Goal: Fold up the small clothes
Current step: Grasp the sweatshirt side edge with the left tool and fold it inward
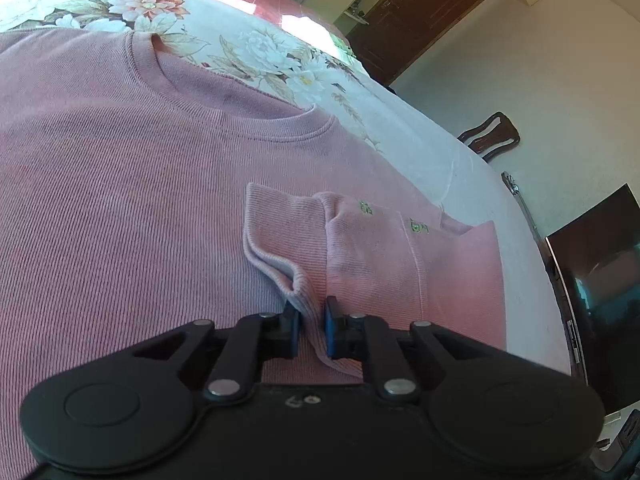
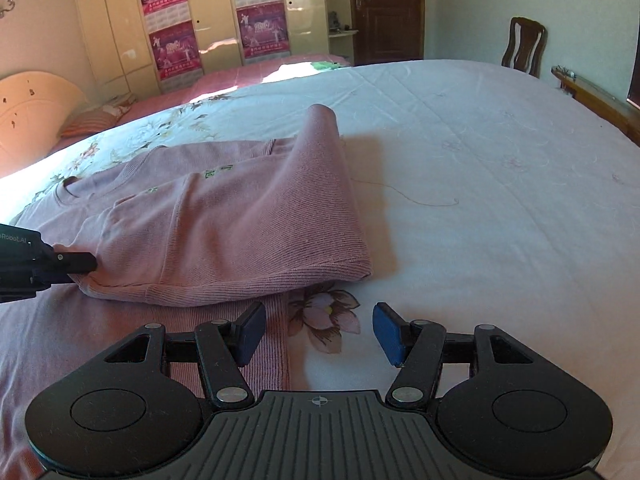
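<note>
A pink ribbed sweater [image 1: 120, 200] lies spread on the bed, neckline toward the flowered end. Its sleeve [image 1: 360, 248] is folded back over the body, with small green marks on it. My left gripper [image 1: 312, 320] is shut on the sleeve's cuff edge, the cloth pinched between the blue pads. In the right wrist view the same sweater [image 2: 224, 224] shows one side flap folded over the body, and the left gripper [image 2: 86, 264] holds the cloth at the left edge. My right gripper [image 2: 320, 332] hangs open just above the sweater's hem and the bedspread, with nothing between its fingers.
The bed is covered by a white floral bedspread [image 2: 480, 168]. A loose thread [image 2: 420, 200] lies on it right of the sweater. A wooden chair [image 2: 526, 46], wardrobe [image 2: 192, 24] and dark door [image 2: 386, 8] stand beyond the bed. A dark screen [image 1: 596, 272] is at the right.
</note>
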Action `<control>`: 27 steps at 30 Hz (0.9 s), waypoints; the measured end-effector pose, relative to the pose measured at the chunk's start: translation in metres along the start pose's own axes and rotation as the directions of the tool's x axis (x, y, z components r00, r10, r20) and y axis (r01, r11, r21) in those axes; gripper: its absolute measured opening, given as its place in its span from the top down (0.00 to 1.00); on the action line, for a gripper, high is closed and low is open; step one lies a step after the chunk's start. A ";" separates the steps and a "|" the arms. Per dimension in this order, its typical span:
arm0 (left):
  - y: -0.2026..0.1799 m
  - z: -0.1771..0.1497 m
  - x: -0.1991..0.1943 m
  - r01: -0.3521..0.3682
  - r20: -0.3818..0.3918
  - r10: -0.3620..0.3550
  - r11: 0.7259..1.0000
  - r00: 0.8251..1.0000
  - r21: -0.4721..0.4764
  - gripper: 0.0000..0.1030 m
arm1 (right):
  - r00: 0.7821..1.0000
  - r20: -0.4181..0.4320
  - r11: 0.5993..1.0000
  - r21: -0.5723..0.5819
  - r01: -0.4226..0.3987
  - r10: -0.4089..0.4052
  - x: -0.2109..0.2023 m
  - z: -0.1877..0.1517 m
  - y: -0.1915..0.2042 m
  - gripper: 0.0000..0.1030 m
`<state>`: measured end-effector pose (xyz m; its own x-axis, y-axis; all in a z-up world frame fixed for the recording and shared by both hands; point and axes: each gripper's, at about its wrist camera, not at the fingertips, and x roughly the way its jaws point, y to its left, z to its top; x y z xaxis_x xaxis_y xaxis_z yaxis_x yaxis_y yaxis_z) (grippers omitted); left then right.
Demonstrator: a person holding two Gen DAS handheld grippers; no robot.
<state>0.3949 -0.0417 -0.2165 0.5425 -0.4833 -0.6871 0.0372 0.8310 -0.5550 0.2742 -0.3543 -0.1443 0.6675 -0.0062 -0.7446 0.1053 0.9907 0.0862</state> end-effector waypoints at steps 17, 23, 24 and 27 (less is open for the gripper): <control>0.031 0.031 -0.101 -0.099 0.332 0.115 0.993 0.936 -0.065 0.93 | 0.999 0.016 0.998 -0.045 -0.051 0.052 0.038 0.019 0.029 0.85; 0.070 0.009 -0.084 -0.212 0.241 0.234 0.971 0.942 -0.112 0.93 | 0.999 0.005 0.998 0.057 -0.037 0.037 0.034 0.013 0.002 0.92; 0.072 0.008 -0.079 -0.222 0.223 0.241 0.969 0.944 -0.110 0.93 | 0.999 0.003 0.997 0.059 -0.040 0.040 0.034 0.011 0.001 0.92; 0.070 0.005 -0.074 -0.262 0.206 0.270 0.963 0.941 -0.064 0.93 | 0.999 -0.009 0.999 -0.014 -0.037 0.037 0.026 0.012 0.009 0.92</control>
<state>0.3619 0.0533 -0.2021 0.6929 -0.1736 -0.6998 -0.1601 0.9093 -0.3841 0.3014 -0.3470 -0.1549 0.6642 0.0313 -0.7469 0.0706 0.9920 0.1044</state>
